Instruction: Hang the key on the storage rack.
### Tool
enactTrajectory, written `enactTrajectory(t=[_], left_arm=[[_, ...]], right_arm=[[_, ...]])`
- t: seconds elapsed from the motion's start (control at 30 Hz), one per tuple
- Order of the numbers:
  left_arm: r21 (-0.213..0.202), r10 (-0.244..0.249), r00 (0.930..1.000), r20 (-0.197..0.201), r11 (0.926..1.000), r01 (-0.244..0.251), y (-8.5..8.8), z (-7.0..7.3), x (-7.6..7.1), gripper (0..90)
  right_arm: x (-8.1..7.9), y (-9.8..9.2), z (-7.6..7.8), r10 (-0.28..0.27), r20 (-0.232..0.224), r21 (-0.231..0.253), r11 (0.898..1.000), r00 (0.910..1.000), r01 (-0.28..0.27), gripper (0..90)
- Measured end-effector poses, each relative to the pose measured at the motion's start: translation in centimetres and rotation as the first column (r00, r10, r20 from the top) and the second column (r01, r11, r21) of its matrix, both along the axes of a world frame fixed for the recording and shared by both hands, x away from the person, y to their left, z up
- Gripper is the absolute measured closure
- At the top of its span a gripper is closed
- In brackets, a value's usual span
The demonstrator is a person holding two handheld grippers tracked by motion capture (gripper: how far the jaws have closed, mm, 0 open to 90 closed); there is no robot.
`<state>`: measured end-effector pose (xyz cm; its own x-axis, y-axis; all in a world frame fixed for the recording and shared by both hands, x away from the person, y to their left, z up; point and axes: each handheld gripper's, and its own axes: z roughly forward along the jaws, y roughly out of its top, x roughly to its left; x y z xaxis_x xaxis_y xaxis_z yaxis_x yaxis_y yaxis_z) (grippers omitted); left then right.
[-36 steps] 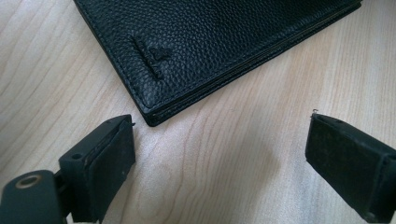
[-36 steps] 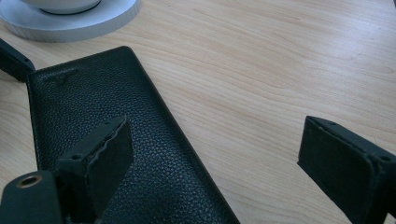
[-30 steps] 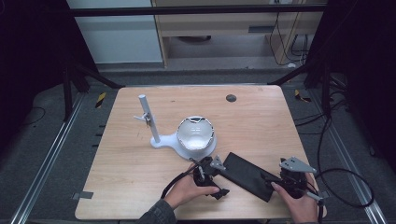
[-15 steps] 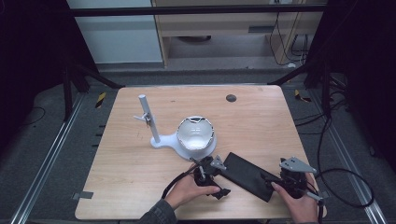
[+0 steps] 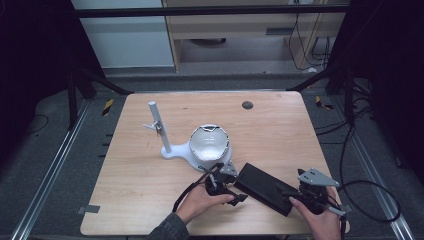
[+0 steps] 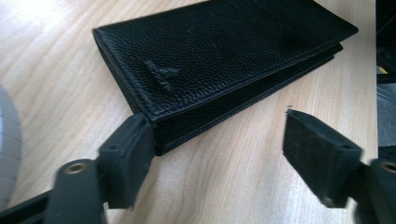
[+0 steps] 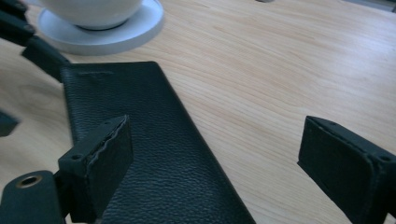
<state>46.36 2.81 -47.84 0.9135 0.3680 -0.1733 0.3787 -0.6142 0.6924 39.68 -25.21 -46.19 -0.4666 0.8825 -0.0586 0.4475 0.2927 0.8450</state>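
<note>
Near the front edge of the desk [image 5: 140, 200], a pale wood-grain top with rounded corners, lies a long black wallet [image 5: 264, 189] of pebbled leather, flat and rectangular, set aslant toward the front right corner. In the left gripper view its folded layers and stitched edge show, with a small embossed mark on the cover.

The left gripper [image 5: 231, 186], held in a hand [image 5: 200, 202], sits at the wallet's left end. Its jaws have just been closing but stand apart: one black, rubbery block touches the wallet's near corner [image 6: 154, 126], while the other stands off to the side over bare wood, so nothing is clamped.

The right gripper [image 5: 295, 192], with a grey three-cornered plate on top, sits at the wallet's right end in the other hand [image 5: 320, 220]. Its jaws are spread wide; one ridged pad hangs over the leather cover [image 7: 154, 154], the other over the desk beside it, and whether the first pad touches the wallet I cannot tell.

Beyond the wallet, around the desk's middle, a glossy white bowl [image 5: 210, 142] rests on a smooth white base that also carries an upright white post [image 5: 159, 125]. A small dark round spot [image 5: 247, 105] lies near the back edge.
</note>
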Motion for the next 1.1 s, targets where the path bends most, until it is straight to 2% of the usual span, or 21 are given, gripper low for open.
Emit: enactTrajectory(t=[0.17,0.4,0.63,0.83,0.97,1.1], left_arm=[[0.000,0.003,0.9999,0.012,1.0000,-0.003,-0.1,0.3,0.3,31.5],[-0.013,0.023,0.9992,0.033,0.9997,-0.023,-0.2,0.8,0.5,38.5],[-0.020,0.031,0.9985,0.044,0.9993,-0.030,-0.2,1.2,0.7,42.0],[-0.026,0.034,0.9978,0.057,0.9991,-0.032,-0.4,1.6,0.8,42.6],[-0.027,0.042,0.9973,0.061,0.9988,-0.041,-0.4,1.9,1.0,44.5],[-0.034,0.051,0.9966,0.065,0.9982,-0.049,-0.5,2.1,1.1,45.8]], right_arm=[[-0.5,1.1,0.5,0.057,0.001,-0.026,0.998,0.9984,-0.057,11.5],[-1.2,2.5,0.7,0.130,-0.034,-0.068,0.989,0.9910,-0.132,11.7],[-1.7,3.6,0.6,0.178,-0.072,-0.116,0.976,0.9813,-0.186,9.6],[-1.4,4.3,0.4,0.206,-0.112,-0.148,0.964,0.9721,-0.222,8.3],[-1.1,4.7,0.5,0.231,-0.137,-0.175,0.952,0.9633,-0.253,7.8],[-0.8,5.0,0.7,0.239,-0.150,-0.200,0.943,0.9592,-0.267,8.8]])
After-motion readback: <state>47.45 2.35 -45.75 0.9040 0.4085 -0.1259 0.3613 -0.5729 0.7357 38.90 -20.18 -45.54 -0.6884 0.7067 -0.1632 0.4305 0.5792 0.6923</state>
